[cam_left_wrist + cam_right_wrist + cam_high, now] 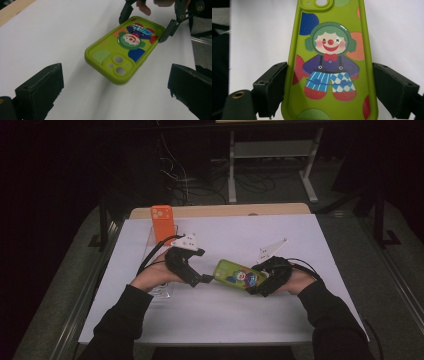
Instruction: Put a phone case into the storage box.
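Observation:
A lime-green phone case (239, 275) printed with a clown hangs just above the white table (280, 235), casting a shadow. My right gripper (258, 286) is shut on its bottom end; in the right gripper view the two jaws press the case (329, 62) from both sides, right gripper (329, 85). My left gripper (204, 279) stands open at the case's camera-hole end. In the left gripper view the case (120, 52) floats ahead of the wide-apart jaws of the left gripper (116, 76), untouched by them.
An orange phone (162, 221) stands upright in a clear stand (152, 251) at the back left, just behind my left hand. A wooden strip (225, 210) runs along the table's far edge. Cables and a desk frame (272, 155) lie on the floor beyond.

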### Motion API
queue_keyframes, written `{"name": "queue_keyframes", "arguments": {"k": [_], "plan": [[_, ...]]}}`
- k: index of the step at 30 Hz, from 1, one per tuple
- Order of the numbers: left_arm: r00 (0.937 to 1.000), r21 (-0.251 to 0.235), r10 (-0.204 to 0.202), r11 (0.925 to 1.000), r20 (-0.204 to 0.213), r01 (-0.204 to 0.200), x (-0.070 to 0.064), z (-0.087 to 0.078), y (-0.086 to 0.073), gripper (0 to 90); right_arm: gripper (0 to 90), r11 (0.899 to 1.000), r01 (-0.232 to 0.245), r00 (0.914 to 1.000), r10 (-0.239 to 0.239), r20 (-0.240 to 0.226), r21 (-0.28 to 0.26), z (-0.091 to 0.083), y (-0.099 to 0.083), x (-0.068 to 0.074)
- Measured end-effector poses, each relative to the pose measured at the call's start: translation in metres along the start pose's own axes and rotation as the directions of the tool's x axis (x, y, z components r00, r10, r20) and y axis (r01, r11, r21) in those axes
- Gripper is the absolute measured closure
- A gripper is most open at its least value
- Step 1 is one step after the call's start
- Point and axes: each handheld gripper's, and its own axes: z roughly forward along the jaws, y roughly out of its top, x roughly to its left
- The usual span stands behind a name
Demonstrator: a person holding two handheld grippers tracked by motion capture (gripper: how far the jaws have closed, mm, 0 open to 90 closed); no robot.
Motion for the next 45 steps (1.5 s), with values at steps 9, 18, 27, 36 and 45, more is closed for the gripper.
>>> {"name": "queue_keyframes", "arguments": {"k": [9, 18, 27, 36, 45], "plan": [[0.9901, 0.084, 0.073, 0.9929, 0.119, -0.084, -0.015, 0.016, -0.003, 0.0, 15.1, 0.996, 0.084, 0.9945, -0.083, -0.064, 0.013, 0.013, 0.008, 0.011], [0.9763, 0.126, 0.12, 0.9815, 0.18, -0.144, -0.023, 0.026, -0.005, 0.0, 15.1, 0.987, 0.162, 0.9805, -0.158, -0.116, 0.021, 0.019, 0.018, 0.026], [0.9607, 0.194, 0.156, 0.9599, 0.23, -0.202, -0.033, 0.044, -0.008, 0.0, 15.1, 0.978, 0.207, 0.9692, -0.203, -0.139, 0.017, 0.02, 0.027, 0.035], [0.9543, 0.225, 0.181, 0.9455, 0.238, -0.235, -0.036, 0.051, -0.009, 6.2, 15.1, 0.981, 0.19, 0.971, -0.183, -0.154, 0.032, 0.019, 0.029, 0.039], [0.9515, 0.227, 0.191, 0.9422, 0.241, -0.247, -0.037, 0.05, -0.01, 11.2, 15.1, 0.981, 0.19, 0.9703, -0.183, -0.158, 0.03, 0.016, 0.029, 0.04]]}}
